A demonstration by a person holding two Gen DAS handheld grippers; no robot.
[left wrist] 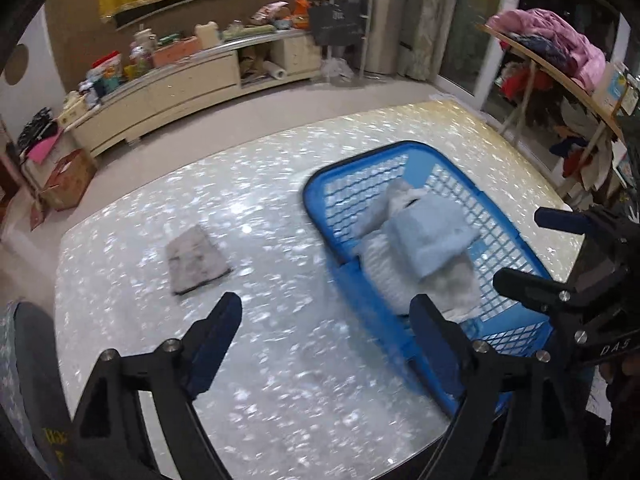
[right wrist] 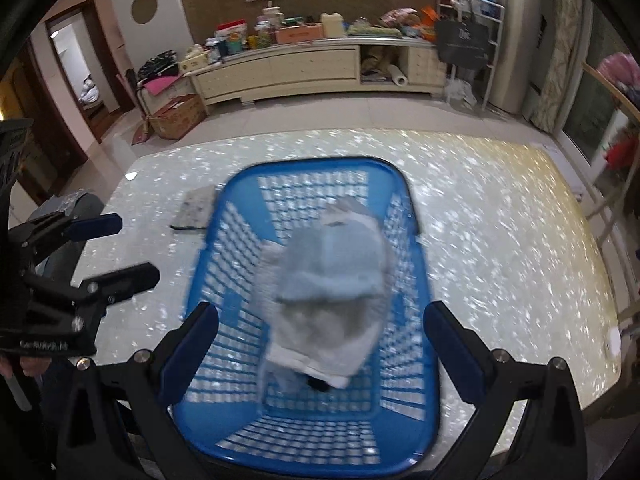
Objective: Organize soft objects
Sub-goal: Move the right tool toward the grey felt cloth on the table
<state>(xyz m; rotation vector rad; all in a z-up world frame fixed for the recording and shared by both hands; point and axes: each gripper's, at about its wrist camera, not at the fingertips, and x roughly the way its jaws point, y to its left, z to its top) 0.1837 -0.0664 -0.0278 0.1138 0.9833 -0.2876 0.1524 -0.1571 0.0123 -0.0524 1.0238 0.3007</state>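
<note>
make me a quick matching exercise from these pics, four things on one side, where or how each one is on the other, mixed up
Things:
1. blue basket
2. grey folded cloth
3. light blue towel
4. left hand-held gripper

Places or states:
A. on top of the pile inside the basket
B. open, nothing between its fingers
C. flat on the bare table, outside the basket
D. standing on the table, holding cloths

Pairs: 1-D, 2-C, 3-A, 4-B

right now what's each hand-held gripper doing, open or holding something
left hand-held gripper: open, holding nothing.
right hand-held gripper: open, holding nothing, above the blue basket.
</note>
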